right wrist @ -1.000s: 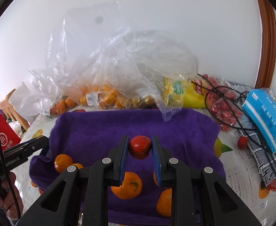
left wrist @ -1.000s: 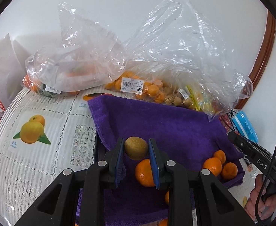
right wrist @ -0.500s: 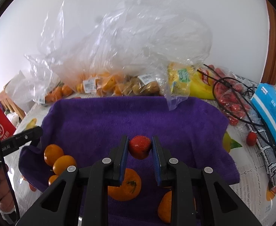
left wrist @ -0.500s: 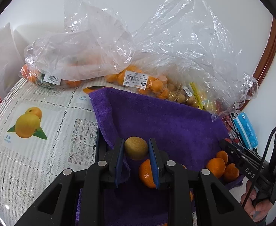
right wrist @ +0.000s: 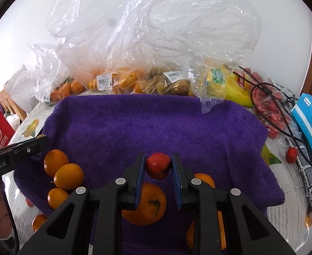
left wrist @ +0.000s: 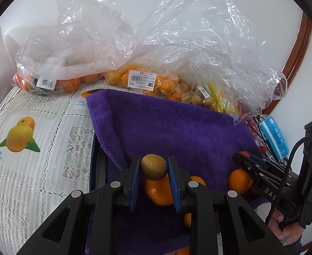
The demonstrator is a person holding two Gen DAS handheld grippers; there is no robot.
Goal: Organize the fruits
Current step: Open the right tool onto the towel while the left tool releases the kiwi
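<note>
Fingers of the left gripper (left wrist: pixel 153 167) clenched on a small brown kiwi (left wrist: pixel 153 166), held clear above the purple towel (left wrist: pixel 177 131). Fingers of the right gripper (right wrist: pixel 158 169) clenched on a red strawberry (right wrist: pixel 158 168), also off the cloth. Both fruits sit at the fingertips, pads touching on either side.

Towel covers a dark tray on the surface. Mandarins lie on it: a cluster at the left edge (right wrist: pixel 63 174) and a larger orange (right wrist: pixel 144 205) directly under the right gripper. Bagged fruit (right wrist: pixel 134 82) along the wall behind.

Step in hand, as judged: carry phase, each hand bringing one fruit over the towel for placing.

Next move calls for a bare patch of towel away from the oranges, a low approach, then gentle release; the strawberry bruises easily and the kiwi may roll.
</note>
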